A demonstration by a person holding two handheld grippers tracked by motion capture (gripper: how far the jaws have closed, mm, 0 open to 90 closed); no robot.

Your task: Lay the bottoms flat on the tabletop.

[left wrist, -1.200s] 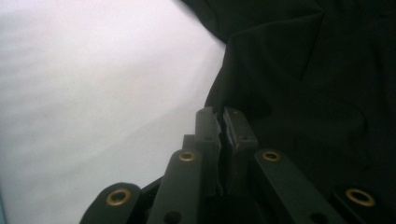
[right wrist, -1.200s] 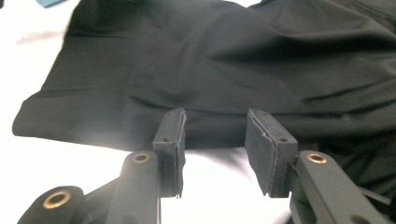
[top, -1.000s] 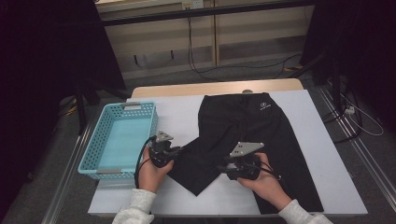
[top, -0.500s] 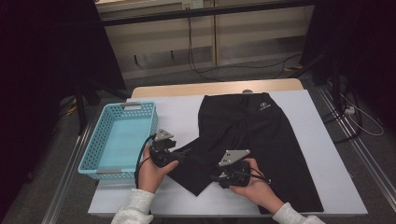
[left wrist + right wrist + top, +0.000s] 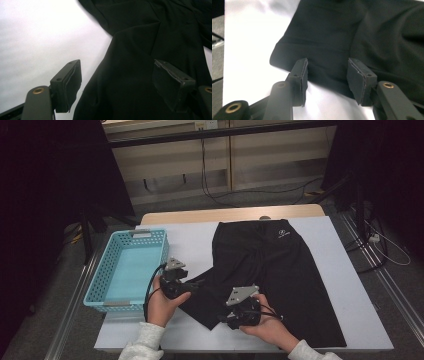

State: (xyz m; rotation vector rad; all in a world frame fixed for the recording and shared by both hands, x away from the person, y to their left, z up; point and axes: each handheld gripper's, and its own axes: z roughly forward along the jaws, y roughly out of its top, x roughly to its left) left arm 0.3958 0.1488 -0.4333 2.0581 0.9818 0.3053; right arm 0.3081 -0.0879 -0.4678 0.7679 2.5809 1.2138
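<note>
One white table [image 5: 340,285] (dark room around).

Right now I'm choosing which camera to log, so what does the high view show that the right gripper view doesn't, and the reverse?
High view alone: the blue basket left of the black shorts, both hands, the left gripper, and the shorts' white logo. Right gripper view alone: up close, the right gripper has its jaws open, straddling the shorts' hem edge. Both share: the shorts lying on the white table.
</note>
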